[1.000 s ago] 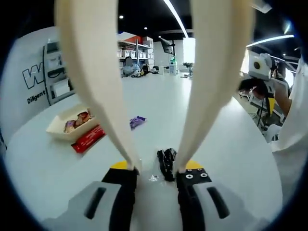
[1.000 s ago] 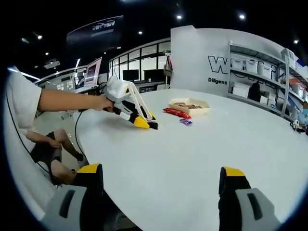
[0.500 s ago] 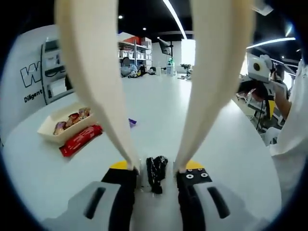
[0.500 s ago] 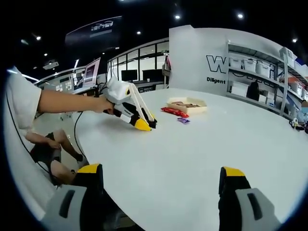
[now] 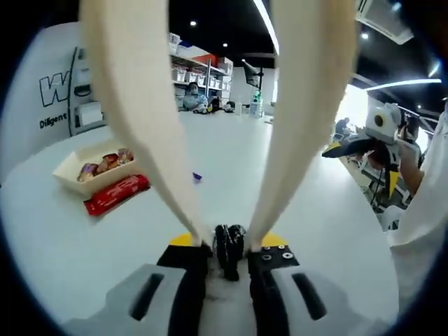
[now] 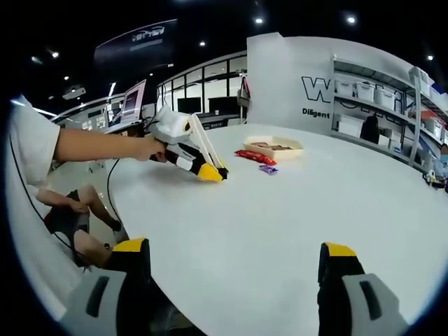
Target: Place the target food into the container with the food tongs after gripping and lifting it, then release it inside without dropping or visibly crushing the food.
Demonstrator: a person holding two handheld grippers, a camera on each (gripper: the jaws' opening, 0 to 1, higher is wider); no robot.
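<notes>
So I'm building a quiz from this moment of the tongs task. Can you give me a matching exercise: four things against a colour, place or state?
Things:
1. container
2. red packet
3. black item
4. small purple wrapper

Descriptions:
A. between the left gripper's jaws
B. cream tray holding food pieces
C. lying flat on the table beside the tray
D. alone on the table, beyond the tongs' left arm

Pairs: 1-B, 2-C, 3-A, 4-D

Both views: bright, even light from long ceiling strips and small spot lamps against a dark ceiling. The glossy white round table (image 6: 280, 231) shows soft glare and faint shadows. The pale cream tong arms (image 5: 140, 119) are blurred toward twelve o'clock. Fisheye bending curves edges.
</notes>
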